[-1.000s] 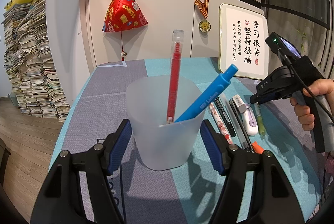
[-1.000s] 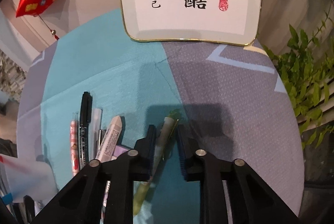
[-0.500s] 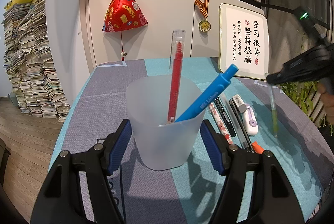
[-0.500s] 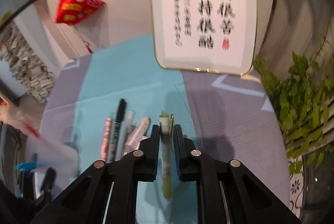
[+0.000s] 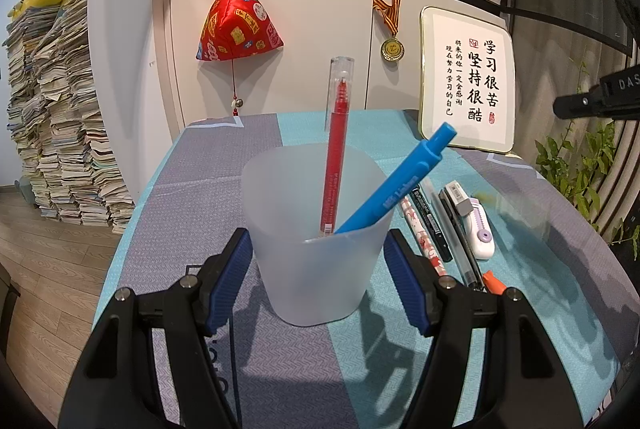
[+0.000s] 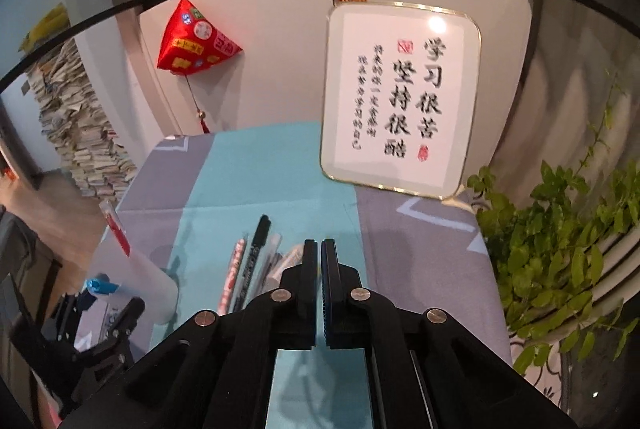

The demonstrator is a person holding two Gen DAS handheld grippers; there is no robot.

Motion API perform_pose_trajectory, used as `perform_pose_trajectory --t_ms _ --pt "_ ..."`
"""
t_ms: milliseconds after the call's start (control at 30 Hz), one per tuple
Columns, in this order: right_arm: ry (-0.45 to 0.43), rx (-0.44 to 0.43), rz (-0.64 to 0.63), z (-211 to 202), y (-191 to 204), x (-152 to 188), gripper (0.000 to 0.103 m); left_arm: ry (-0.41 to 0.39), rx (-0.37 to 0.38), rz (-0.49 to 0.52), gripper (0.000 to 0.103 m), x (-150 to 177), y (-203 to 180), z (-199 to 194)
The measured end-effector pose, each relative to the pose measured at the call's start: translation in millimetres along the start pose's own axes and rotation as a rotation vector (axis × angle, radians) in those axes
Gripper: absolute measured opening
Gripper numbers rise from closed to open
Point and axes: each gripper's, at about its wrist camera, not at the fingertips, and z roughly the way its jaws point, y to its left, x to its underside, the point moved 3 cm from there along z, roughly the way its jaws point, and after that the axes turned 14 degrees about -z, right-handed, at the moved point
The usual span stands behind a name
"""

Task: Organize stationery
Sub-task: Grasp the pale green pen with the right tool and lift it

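Observation:
A frosted plastic cup [image 5: 312, 249] stands on the table with a red pen [image 5: 336, 149] and a blue pen [image 5: 400, 189] in it. My left gripper [image 5: 320, 265] is shut on the cup, one blue pad against each side. My right gripper [image 6: 321, 245] hangs above the table's right half with its jaws pressed together and nothing between them; its black body [image 5: 596, 101] shows at the right edge of the left wrist view. A pale blurred streak [image 5: 520, 213] lies right of the loose pens; I cannot tell what it is.
Loose stationery lies in a row right of the cup: a patterned pen [image 5: 424, 249], a black marker [image 5: 430, 225], a clear pen [image 5: 460, 241], a white correction tape [image 5: 478, 229]. A framed calligraphy board [image 6: 400, 101] leans at the back. A leafy plant [image 6: 560, 249] stands past the right edge.
My right gripper lifted a pale green pen off the table and kept rising; now its jaws are fully shut and the pen is gone from between them. The left gripper and cup stayed still.

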Motion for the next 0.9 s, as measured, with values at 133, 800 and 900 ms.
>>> perform_pose_trajectory --t_ms 133,800,900 --pt "0.062 -0.021 0.021 9.0 -11.9 13.3 0.002 0.000 0.000 0.001 0.067 0.9 0.4 -0.5" --pt "0.193 -0.056 -0.057 58.8 41.6 97.3 0.022 0.002 0.001 0.000 0.067 1.4 0.8 -0.5" --pt "0.183 -0.034 -0.085 61.9 47.8 102.5 0.022 0.001 0.001 0.000 0.067 1.5 0.7 -0.7"
